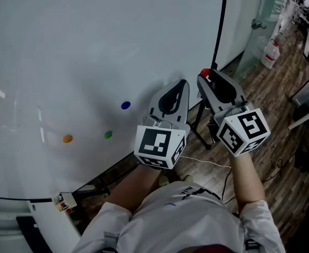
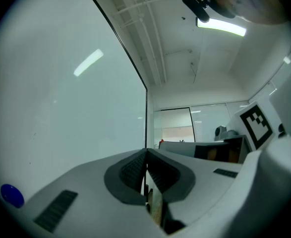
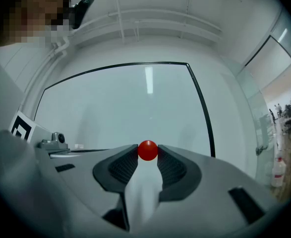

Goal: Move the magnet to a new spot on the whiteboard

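Observation:
A small round red magnet sits pinched between the tips of my right gripper, which is shut on it. In the head view that magnet shows at the tip of the right gripper, off the whiteboard near its right black edge. My left gripper is shut with nothing in it, its tips close to the board's lower right part. In the left gripper view the left gripper has its jaws pressed together.
A blue magnet, a green magnet and an orange magnet stick to the board's lower area. The blue magnet shows again low left. A board stand's legs and a cable lie on the wooden floor.

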{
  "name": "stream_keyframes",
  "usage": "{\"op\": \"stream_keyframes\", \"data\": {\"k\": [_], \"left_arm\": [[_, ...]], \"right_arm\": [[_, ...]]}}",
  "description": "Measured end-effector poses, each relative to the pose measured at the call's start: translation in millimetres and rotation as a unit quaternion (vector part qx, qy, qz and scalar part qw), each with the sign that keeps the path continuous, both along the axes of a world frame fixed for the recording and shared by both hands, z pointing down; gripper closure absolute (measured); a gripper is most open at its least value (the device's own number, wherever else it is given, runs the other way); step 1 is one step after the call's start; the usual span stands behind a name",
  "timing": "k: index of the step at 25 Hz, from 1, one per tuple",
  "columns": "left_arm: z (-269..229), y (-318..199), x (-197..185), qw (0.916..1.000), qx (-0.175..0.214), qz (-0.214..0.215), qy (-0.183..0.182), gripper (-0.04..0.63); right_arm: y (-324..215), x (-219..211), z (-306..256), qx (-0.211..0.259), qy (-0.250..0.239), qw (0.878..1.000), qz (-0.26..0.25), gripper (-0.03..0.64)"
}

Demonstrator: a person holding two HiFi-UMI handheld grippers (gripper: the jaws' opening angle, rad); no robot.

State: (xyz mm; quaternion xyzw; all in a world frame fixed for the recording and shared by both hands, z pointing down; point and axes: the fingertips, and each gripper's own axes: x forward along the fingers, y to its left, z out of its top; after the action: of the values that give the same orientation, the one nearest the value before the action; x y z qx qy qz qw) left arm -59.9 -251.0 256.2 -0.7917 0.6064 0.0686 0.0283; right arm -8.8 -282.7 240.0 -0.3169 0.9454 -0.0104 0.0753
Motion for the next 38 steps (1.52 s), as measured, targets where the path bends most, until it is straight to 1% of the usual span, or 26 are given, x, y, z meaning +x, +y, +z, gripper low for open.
{"op": "stream_keyframes", "data": {"k": [8,12,17,24,30,38], "left_arm": [[4,0,-2,1.0000,-0.004,0.002,-0.001,0.583],[7,-2,0,0.9999,-0.009,0.011,-0.007,0.584],[8,-5,-1,0.9998,-0.010,0.018,0.009,0.583],[16,-10,-4,0.9998,-0.014,0.009,0.006,0.583],[34,-5,-10,0.9998,-0.019,0.004,0.008,0.583],[72,-17,-13,0.9986,-0.053,0.001,0.008,0.583]], "right_arm": [[-1,-2,7,-0.003,0.004,1.000,0.001,0.488],[-2,-2,6,-0.004,0.000,1.000,0.001,0.487],[-6,-3,7,-0.007,0.001,1.000,0.005,0.488],[-9,-4,19,-0.017,0.004,1.000,0.009,0.487],[-14,-9,54,-0.039,0.005,0.999,0.010,0.486],[-41,-16,121,-0.091,0.011,0.996,0.014,0.486]]}}
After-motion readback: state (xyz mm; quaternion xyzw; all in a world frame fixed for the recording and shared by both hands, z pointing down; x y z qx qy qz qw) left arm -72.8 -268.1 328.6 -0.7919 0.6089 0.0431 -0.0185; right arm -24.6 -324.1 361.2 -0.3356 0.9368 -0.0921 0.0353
